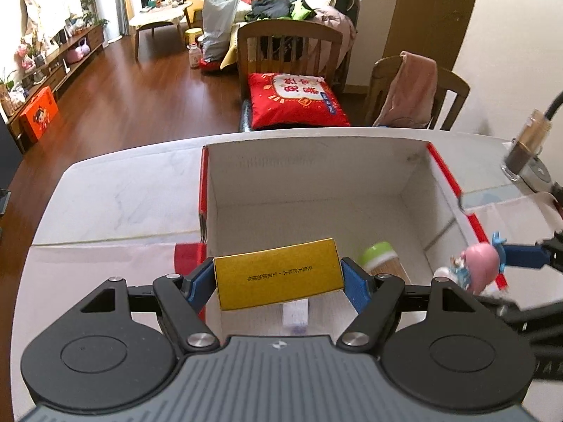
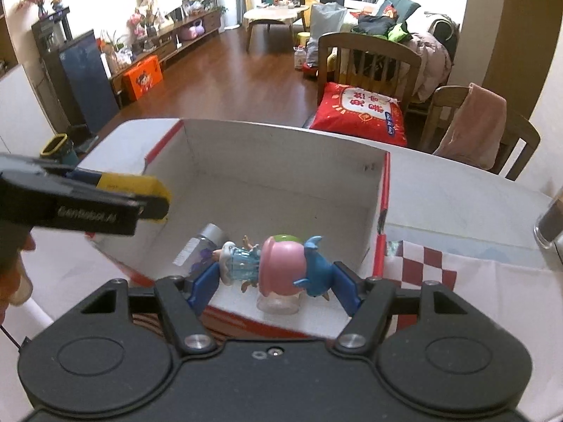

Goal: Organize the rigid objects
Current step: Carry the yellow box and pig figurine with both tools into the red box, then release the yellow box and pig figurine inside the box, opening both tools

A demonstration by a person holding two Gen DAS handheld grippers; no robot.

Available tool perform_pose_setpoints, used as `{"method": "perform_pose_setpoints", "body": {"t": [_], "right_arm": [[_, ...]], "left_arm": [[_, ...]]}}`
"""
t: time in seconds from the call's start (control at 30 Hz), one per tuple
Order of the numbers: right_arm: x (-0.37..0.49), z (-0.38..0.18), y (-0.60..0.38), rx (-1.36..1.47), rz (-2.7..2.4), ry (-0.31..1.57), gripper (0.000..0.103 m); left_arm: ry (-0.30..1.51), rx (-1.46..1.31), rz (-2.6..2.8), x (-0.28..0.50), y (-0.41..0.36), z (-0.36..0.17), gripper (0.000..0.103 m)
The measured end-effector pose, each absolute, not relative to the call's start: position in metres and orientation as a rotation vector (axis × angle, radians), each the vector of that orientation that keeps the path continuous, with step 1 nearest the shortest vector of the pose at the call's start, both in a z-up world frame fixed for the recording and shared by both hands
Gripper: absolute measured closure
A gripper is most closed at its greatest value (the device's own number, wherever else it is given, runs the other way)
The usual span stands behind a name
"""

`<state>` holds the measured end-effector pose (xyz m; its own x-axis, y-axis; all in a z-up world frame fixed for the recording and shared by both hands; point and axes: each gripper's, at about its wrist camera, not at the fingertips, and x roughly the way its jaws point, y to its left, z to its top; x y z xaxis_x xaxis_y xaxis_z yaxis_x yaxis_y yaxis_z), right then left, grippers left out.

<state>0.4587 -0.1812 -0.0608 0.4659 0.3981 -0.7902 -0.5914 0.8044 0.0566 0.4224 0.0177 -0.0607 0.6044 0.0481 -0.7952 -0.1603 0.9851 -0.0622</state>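
My left gripper (image 1: pixel 278 277) is shut on a yellow box (image 1: pixel 278 274) and holds it over the near edge of an open white cardboard box with red outer sides (image 1: pixel 316 179). My right gripper (image 2: pixel 274 274) is shut on a pink-haired figurine (image 2: pixel 278 263) with a blue dress, held over the near right part of the same cardboard box (image 2: pixel 281 151). Inside the box lie a green-capped bottle (image 1: pixel 380 255) and a small clear bottle with a silver cap (image 2: pixel 200 246). The left gripper with the yellow box shows at the left of the right wrist view (image 2: pixel 140 193).
The cardboard box stands on a white table (image 1: pixel 116 197). A red-and-white checked cloth (image 2: pixel 422 267) lies right of the box. A dark jar (image 1: pixel 526 151) stands at the far right. Two wooden chairs (image 1: pixel 288 45) stand behind the table.
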Motion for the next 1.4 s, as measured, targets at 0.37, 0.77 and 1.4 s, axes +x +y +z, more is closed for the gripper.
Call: {"method": "perform_pose_setpoints", "body": {"t": [0.37,0.77,1.4], "right_arm": [[0.520,-0.094,-0.151,-0.301,0.575,0.942,0.035],[0.544,-0.118,-0.134,-0.388,0.587,1.001,0.035],[0.535,-0.116,-0.134,-0.440,0.589,1.011,0.032]], "left_arm": [[0.993,-0.107,0.135,0.484,0.014,-0.095,0.028],[1.078,-0.051,0.110,0.523,0.003,-0.125,0.028],[1.204,-0.108,0.117,0.523,0.007,-0.145,0.029]]}}
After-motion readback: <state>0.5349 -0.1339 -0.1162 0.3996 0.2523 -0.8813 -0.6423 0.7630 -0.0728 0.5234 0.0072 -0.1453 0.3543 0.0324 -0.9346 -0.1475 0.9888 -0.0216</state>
